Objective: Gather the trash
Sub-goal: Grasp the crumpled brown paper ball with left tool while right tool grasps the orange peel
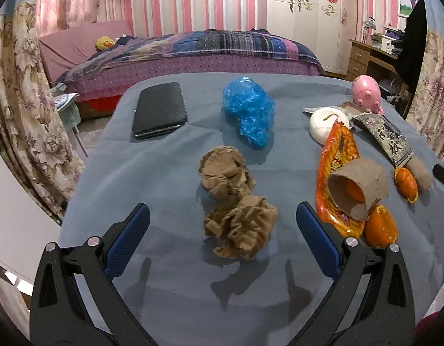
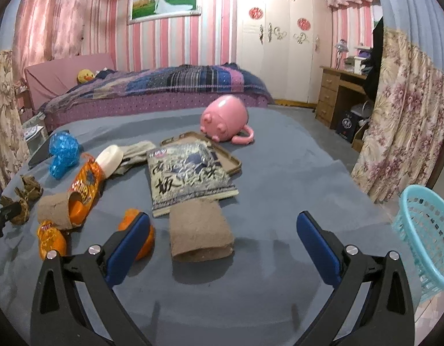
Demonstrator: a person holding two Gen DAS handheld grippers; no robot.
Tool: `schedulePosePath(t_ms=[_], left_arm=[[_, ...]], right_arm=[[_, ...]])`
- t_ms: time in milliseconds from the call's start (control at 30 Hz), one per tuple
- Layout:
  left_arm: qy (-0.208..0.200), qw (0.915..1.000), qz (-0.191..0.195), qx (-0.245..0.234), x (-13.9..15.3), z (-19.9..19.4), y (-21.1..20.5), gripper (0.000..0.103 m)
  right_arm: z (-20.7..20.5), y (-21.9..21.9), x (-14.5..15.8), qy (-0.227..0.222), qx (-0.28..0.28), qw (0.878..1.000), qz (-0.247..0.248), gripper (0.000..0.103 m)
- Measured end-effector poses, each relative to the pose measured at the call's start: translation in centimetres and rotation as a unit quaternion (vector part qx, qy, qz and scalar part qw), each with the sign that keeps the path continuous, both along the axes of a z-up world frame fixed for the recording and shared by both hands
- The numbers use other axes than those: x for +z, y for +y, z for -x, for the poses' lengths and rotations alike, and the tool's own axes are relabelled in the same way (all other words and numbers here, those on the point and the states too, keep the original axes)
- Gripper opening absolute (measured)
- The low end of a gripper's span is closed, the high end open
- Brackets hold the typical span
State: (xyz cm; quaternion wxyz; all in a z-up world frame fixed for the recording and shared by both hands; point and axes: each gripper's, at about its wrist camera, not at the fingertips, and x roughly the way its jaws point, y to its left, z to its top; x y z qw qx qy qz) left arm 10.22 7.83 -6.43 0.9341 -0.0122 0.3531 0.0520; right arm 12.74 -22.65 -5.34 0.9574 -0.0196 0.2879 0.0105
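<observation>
Trash is scattered all over the blue-grey surface (image 1: pixel 164 173), nothing collected yet as far as I can tell. Using the flattened cardboard tube (image 2: pixel 200 230) as the landmark: the printed snack bag (image 2: pixel 190 176) lies just behind it and touches its far edge, the orange peel (image 2: pixel 148 235) sits just to its left, and the turquoise basket (image 2: pixel 426 230) stands off the surface's edge well to its right.

The right claw (image 2: pixel 223 239) is wide open and empty, straddling that tube. The left claw (image 1: pixel 222 230) is also wide open with nothing in it, lined up on the nearer crumpled brown paper (image 1: pixel 240 227), with a second paper wad (image 1: pixel 226 173) just behind that.

What could go wrong, I'd guess: the flat tube is low, so the fingers could skid over it or pinch the cloth instead. The peel is close enough to get knocked. Also the pink pig toy (image 2: pixel 226 118) and black wallet (image 1: pixel 159 109) probably aren't trash.

Room is a bedroom: bed (image 2: pixel 164 86) behind, pink striped walls, white wardrobe (image 2: pixel 279 43).
</observation>
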Motion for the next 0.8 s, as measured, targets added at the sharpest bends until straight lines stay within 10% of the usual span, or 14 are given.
schedulePosePath(t_ms=[133, 267, 567, 800], left_arm=[[0.001, 0.9999, -0.005, -0.014, -0.2, 0.0, -1.0, 0.094], [0.023, 0.9991, 0.0, -0.035, -0.8, -0.2, -1.6, 0.051], [0.007, 0.9995, 0.004, -0.03, -0.1, 1.4, -1.1, 0.044], [-0.009, 0.9997, 0.005, -0.02, 0.8, 2.0, -0.5, 0.044]], right_arm=[[-0.1, 1.4, -0.4, 0.006, 0.024, 1.0, 0.007, 0.099], [-0.3, 2.5, -0.8, 0.022, 0.045, 0.999, -0.002, 0.099], [-0.6, 4.4, -0.5, 0.026, 0.07, 0.997, -0.008, 0.096], [-1.1, 6.7, -1.9, 0.063, 0.098, 0.993, 0.007, 0.061]])
